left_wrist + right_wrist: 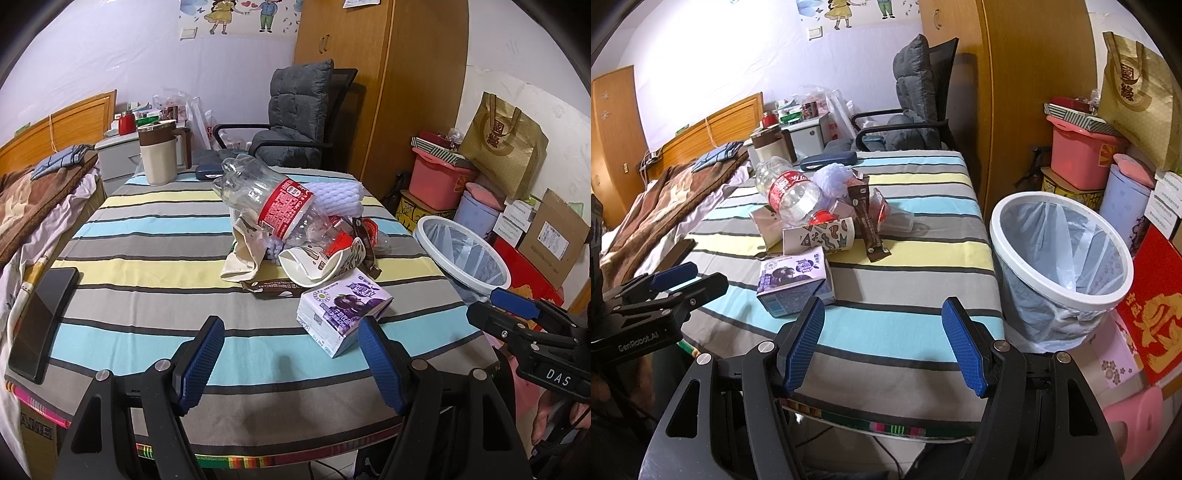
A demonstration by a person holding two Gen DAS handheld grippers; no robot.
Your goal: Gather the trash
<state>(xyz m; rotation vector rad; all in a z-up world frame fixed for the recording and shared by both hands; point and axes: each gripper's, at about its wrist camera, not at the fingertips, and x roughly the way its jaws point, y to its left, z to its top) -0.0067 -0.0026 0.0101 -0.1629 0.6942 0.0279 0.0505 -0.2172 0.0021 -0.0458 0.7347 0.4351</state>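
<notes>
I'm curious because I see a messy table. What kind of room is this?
Probably a bedroom in a home: a bed with a blanket sits beside the table, next to a wooden wardrobe.

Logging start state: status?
Left gripper and right gripper open, empty. Trash pile untouched on table. Bin beside table, path clear.

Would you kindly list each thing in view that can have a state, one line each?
Left tool: open, empty, above the near table edge.
Right tool: open, empty.
Plastic bottle: empty, on its side atop the pile.
Paper cup: crushed, lying on its side.
Purple carton: tipped over, dented.
Trash bin: lined, looks empty, beside the table.
Phone: screen dark, flat.
Jug: upright, lidded.
</notes>
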